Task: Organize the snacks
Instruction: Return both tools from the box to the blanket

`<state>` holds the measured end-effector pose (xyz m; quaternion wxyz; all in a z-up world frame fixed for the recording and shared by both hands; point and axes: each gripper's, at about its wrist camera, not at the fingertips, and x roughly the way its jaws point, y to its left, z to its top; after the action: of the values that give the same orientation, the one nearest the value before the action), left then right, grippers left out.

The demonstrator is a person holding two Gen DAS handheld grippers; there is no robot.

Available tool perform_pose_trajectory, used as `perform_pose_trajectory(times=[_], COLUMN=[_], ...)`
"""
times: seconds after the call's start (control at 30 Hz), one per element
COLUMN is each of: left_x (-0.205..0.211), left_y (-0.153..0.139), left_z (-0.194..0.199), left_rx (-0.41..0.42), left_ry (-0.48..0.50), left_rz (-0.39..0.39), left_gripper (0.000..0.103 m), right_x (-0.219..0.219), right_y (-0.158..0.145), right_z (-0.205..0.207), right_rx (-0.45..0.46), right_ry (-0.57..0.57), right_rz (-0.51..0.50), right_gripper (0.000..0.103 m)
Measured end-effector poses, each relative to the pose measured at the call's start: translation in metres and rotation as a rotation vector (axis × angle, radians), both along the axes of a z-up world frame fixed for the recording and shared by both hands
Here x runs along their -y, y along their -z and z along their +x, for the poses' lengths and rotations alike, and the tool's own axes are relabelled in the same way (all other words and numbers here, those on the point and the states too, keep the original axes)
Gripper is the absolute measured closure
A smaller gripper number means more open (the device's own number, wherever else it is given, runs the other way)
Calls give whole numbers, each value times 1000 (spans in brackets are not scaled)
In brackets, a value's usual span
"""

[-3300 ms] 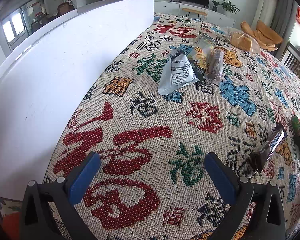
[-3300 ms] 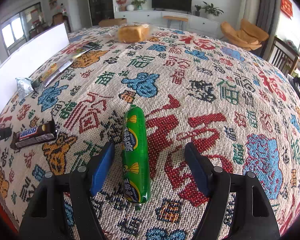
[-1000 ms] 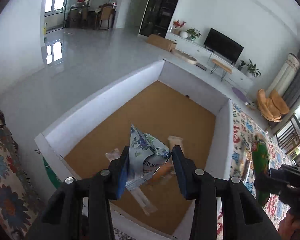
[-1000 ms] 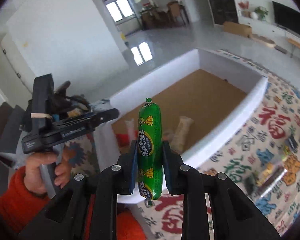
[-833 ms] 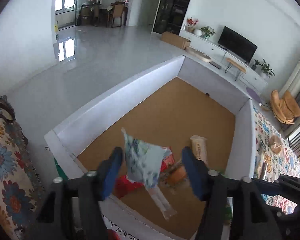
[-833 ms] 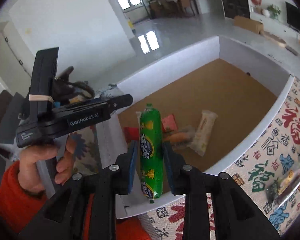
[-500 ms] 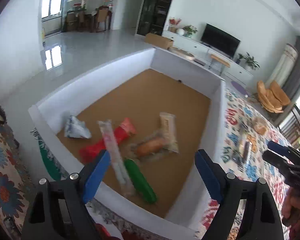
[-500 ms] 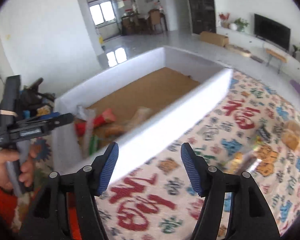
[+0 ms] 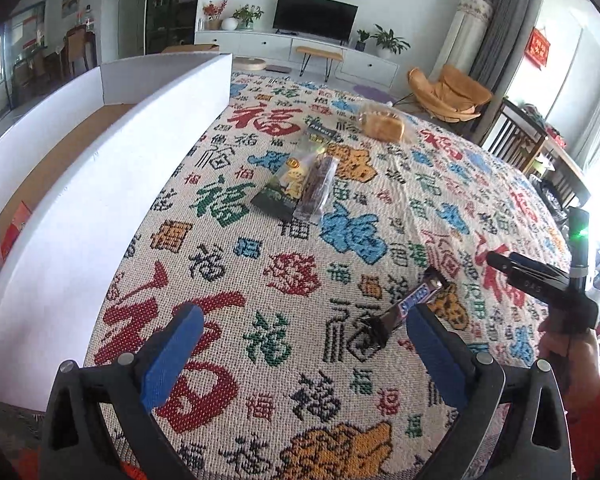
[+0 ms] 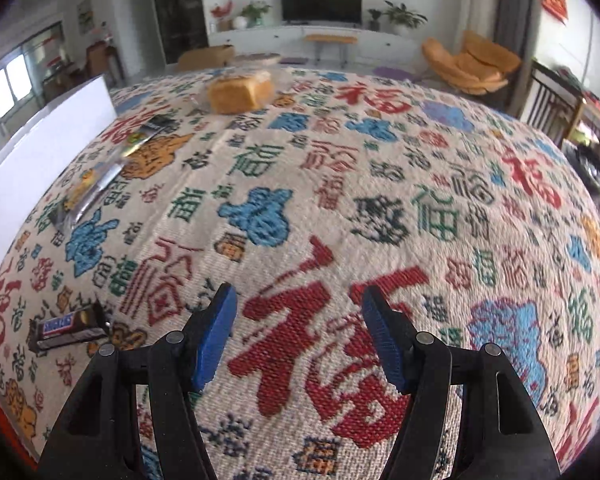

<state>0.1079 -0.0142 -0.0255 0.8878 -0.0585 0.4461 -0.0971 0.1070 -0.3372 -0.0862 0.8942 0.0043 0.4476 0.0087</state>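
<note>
Dark-wrapped, the chocolate bar [image 9: 404, 309] lies on the woven patterned surface [image 9: 340, 216], just ahead of the left tongs [image 9: 300, 346], near their right pad. Those tongs are empty and their jaws are opening; the right tongs [image 10: 298, 332] stand apart over bare cloth, nothing between them. A likely next step is the bar: the left tongs should shift right to straddle it across its narrow width before closing. Farther off lie two bagged snacks [image 9: 300, 184] and wrapped bread [image 9: 382, 126]; the white box [image 9: 100, 152] waits at left.
</note>
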Motion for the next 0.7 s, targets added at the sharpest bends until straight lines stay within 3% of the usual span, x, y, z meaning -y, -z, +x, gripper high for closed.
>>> perform_pose_trajectory(times=[0.1,0.17,0.23,0.3,0.4,0.7], left_x=[-7,-12,-16,-17,-13,0], left_y=[25,41,52,52,63,67], left_z=[5,7,13,14,18,16], left_rx=[-23,-31,-74,-62,-111,-116], left_ry=[-38,-62,-80,-87,-83,-64], left_rz=[61,95,75,61,95,188], left_gripper=[2,2,3,2,2,0], right_x=[6,-2,-10,-12,-5,-6], right_y=[14,16,16,16,18,17], right_z=[-4,-6,-5,-5,-5,-7], right_rx=[-24,2,2,4,-2,0], right_ry=[35,24,21,26,29,36], right_rz=[27,-9,-68,-89,-49,-68], right_gripper=[34,30,27,26,25,23])
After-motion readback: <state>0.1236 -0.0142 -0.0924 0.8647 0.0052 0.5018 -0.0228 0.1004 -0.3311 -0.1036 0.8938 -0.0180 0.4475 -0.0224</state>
